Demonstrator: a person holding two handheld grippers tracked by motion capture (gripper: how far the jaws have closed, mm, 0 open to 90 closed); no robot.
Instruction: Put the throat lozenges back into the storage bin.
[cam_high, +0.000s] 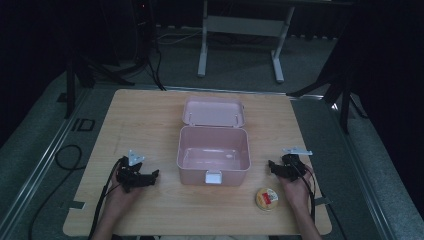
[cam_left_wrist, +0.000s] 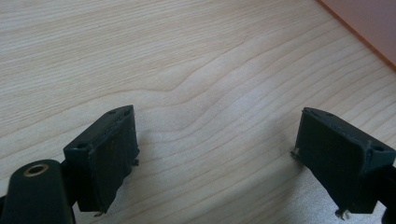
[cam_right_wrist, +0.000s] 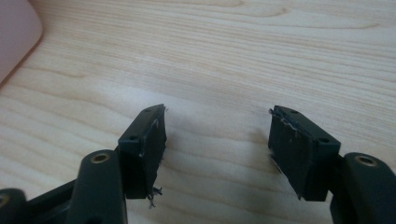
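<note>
Pink box (cam_high: 214, 155) lid back, both grippers apart, tin (cam_high: 267, 198) label unclear

Dim room, grey floor (cam_high: 45, 120), white-legged desk (cam_high: 240, 30) beyond the wooden table (cam_high: 140, 115)

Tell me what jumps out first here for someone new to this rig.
The open pink box at mid-table, lid flipped back toward the far edge and nothing visible inside. Next, the small round tin with a yellow and red top, near the front edge by the right hand. Either side of the box, the left claw and right claw sit low over bare wood, jaws apart.
</note>
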